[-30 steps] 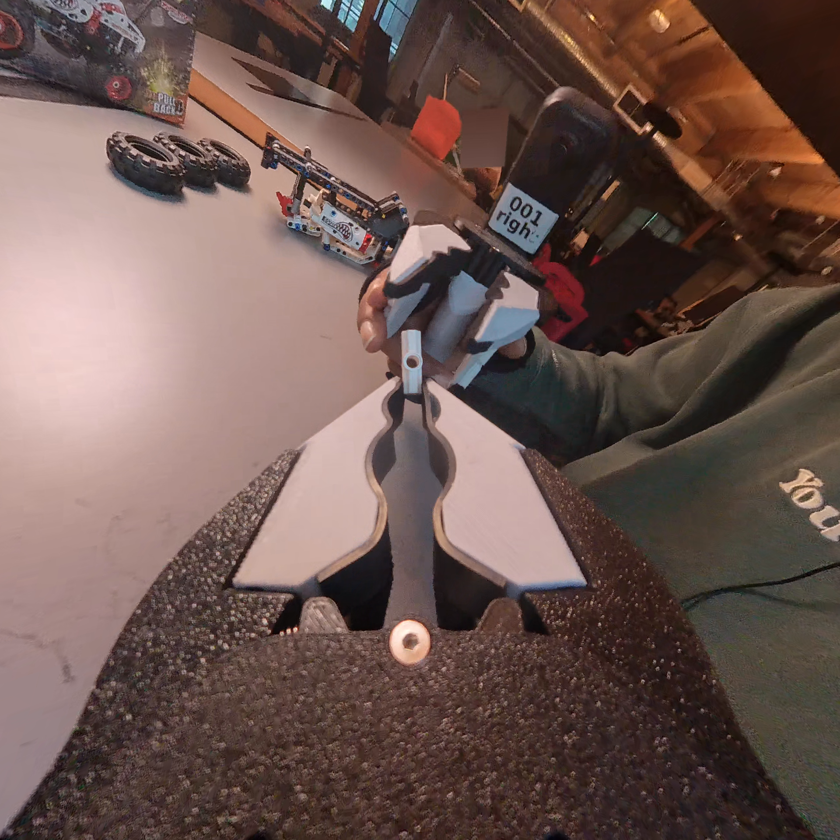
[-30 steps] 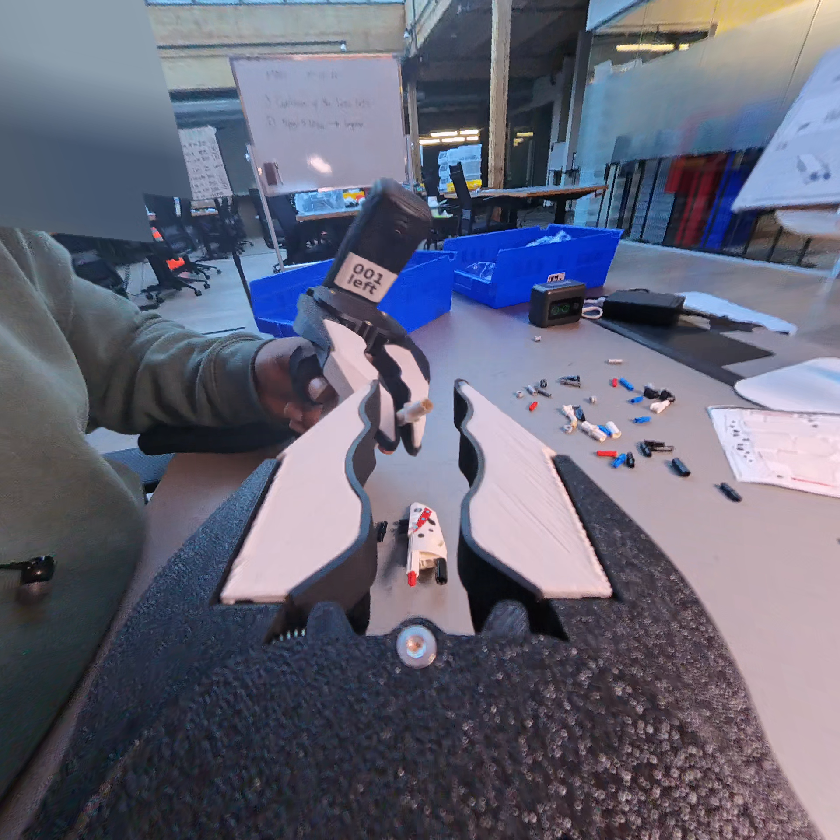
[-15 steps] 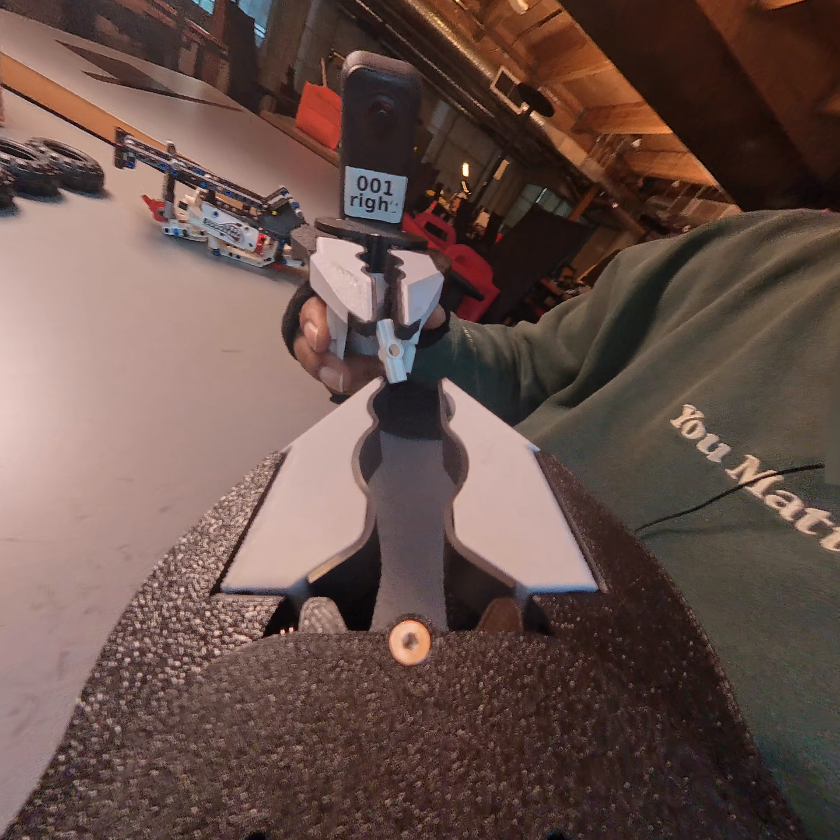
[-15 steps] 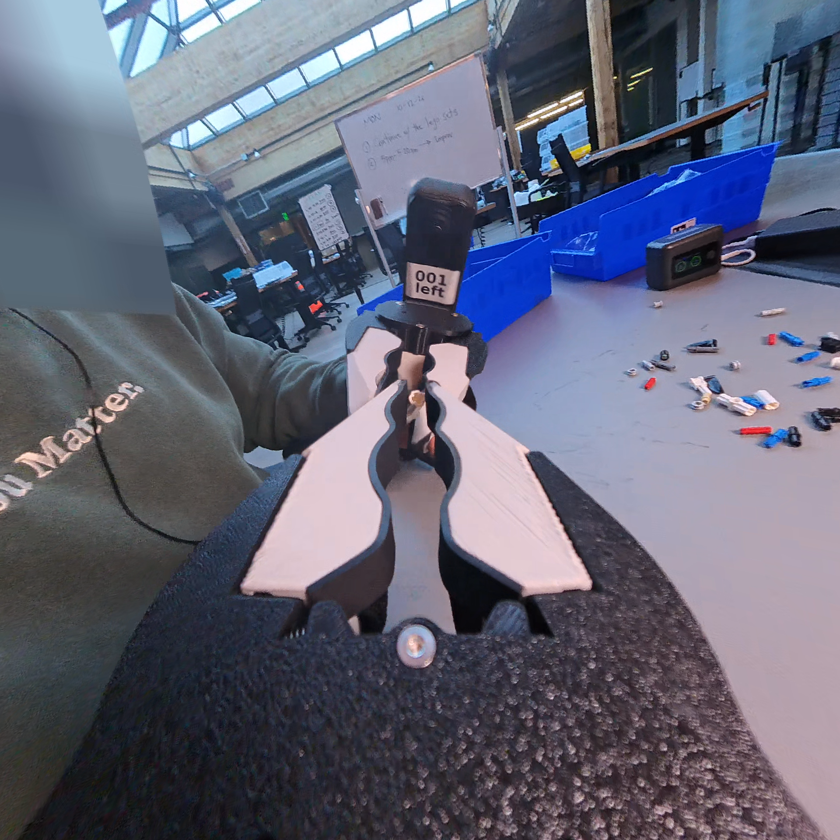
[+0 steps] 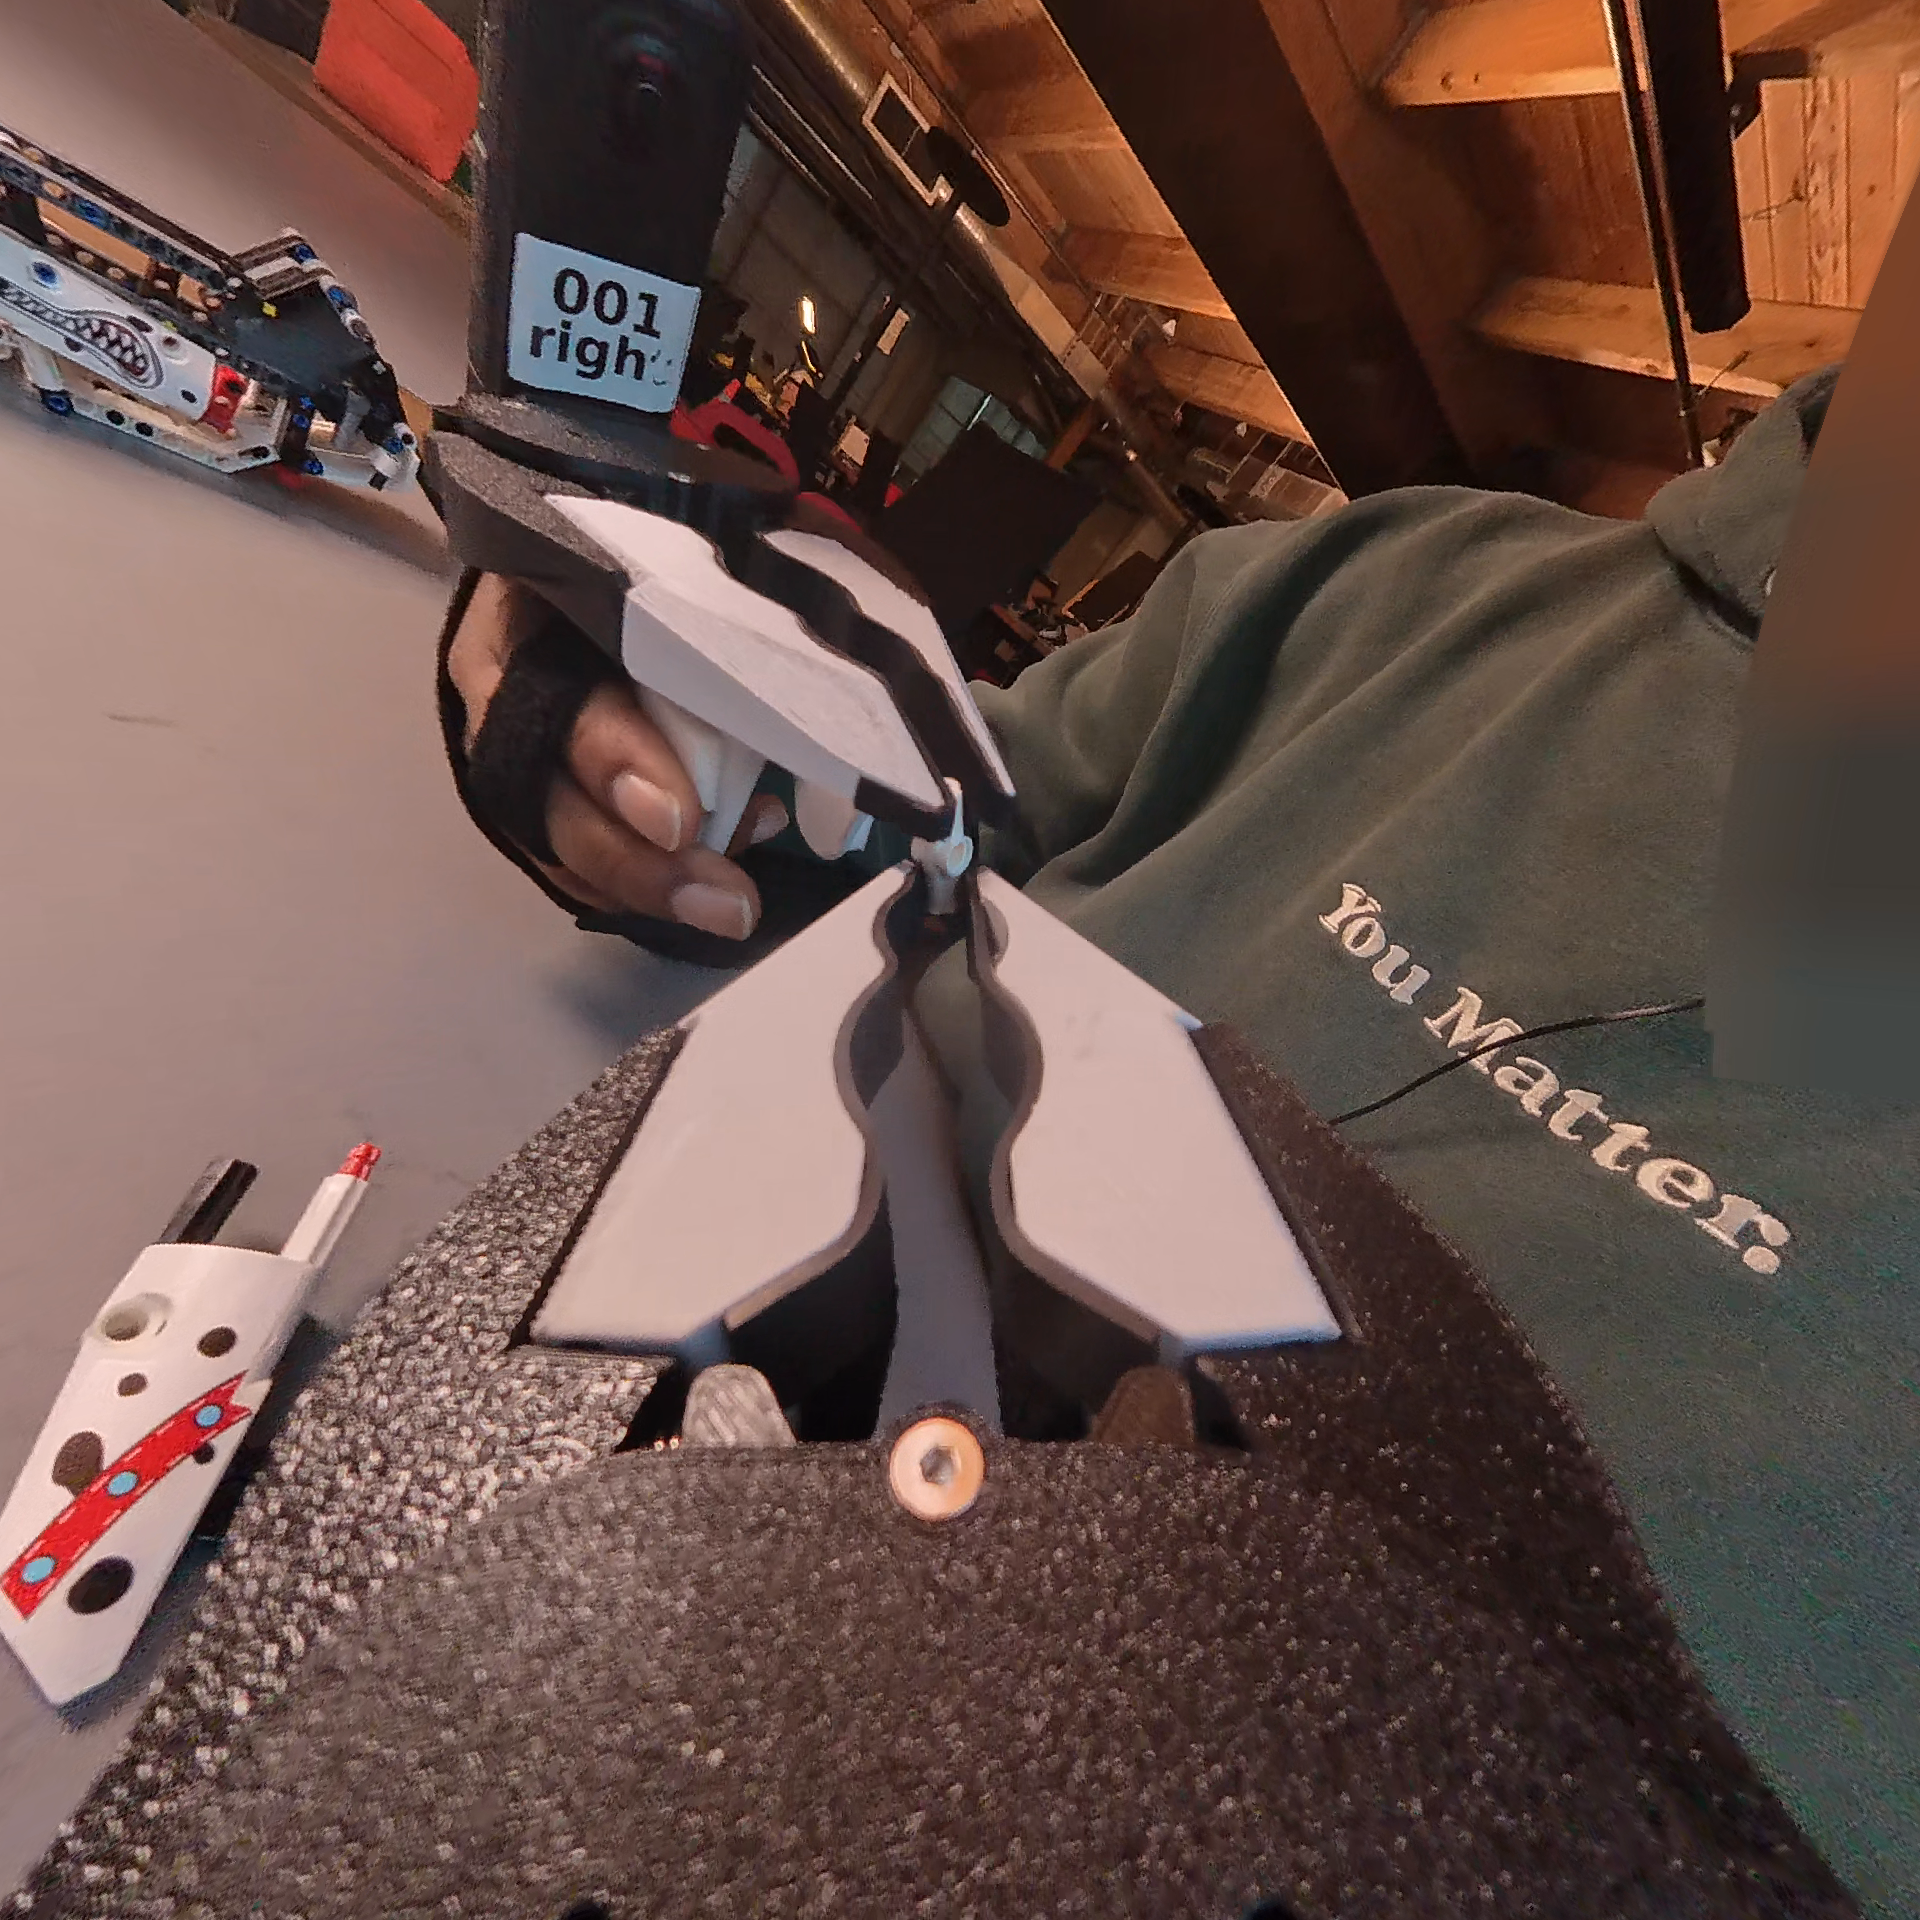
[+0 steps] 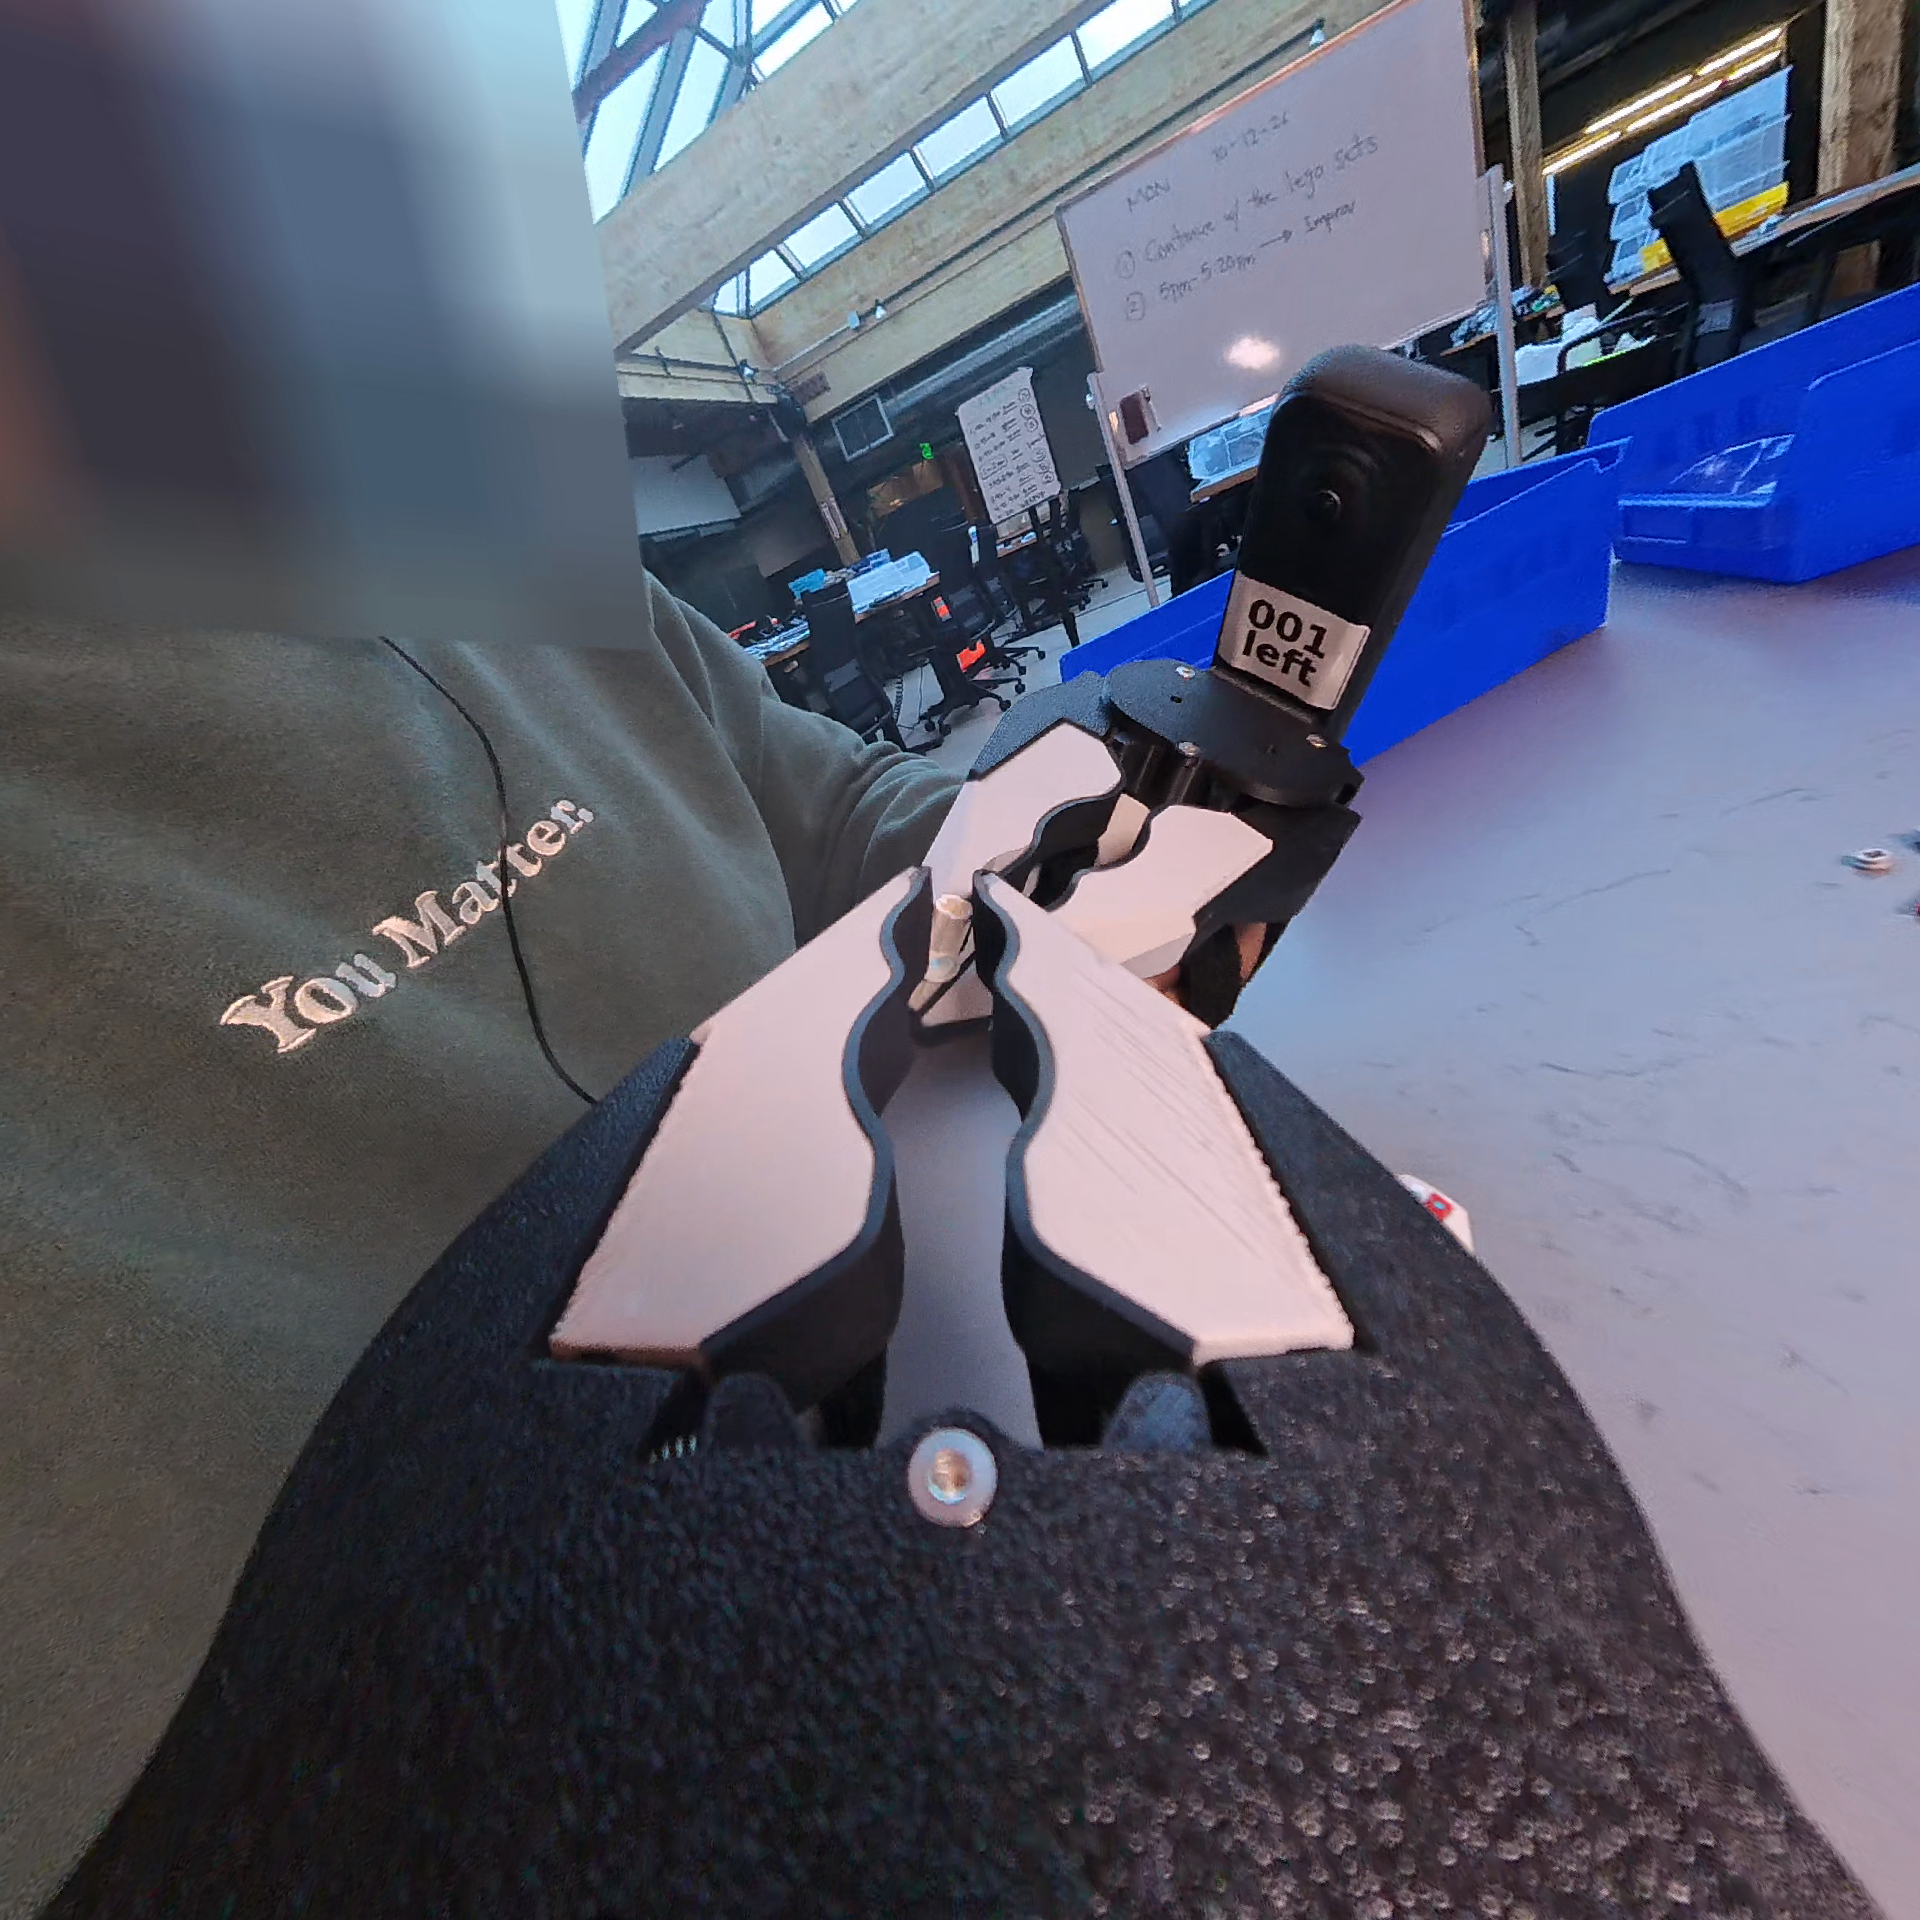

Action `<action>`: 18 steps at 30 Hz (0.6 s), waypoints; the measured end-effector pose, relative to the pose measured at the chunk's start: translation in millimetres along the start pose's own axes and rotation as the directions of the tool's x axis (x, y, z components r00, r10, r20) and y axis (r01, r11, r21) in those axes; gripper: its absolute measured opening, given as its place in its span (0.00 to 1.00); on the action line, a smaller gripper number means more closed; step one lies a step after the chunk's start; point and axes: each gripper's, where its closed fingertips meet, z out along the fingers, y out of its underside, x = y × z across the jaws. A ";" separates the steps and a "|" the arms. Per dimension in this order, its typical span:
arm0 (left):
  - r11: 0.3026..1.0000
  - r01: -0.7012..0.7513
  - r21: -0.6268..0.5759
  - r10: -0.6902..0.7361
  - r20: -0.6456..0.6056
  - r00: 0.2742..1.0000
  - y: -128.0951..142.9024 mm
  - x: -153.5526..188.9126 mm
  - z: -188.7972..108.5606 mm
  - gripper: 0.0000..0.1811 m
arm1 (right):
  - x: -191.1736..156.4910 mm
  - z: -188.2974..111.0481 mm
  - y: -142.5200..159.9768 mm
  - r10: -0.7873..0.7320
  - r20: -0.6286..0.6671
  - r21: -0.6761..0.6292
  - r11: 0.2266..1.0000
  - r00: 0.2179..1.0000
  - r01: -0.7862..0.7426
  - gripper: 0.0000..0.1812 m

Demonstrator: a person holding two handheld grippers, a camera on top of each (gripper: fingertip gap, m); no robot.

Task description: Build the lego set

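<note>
Tip to tip above the grey counter (image 5: 208, 831): our left hand-held gripper (image 5: 932, 894) & right hand-held gripper (image 6: 951, 902) meet just in front of the green sweatshirt (image 5: 1455, 779), each pinched closed on its own small white lego piece, left one (image 5: 940, 883) & right one (image 6: 948, 930), pieces touching. A white lego panel w/ red stripe (image 5: 135, 1423) lies on the counter near-left of the left gripper; the part-built lego truck (image 5: 177, 343) sits far left, w/ blue bins (image 6: 1558, 582) at the far right edge.
</note>
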 end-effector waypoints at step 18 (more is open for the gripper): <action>0.910 0.204 0.360 -0.242 0.062 0.968 -43.1 -38.8 -40.6 0.03 | 41.5 -25.7 -28.6 -0.398 -0.428 -0.056 0.908 0.812 0.415 0.11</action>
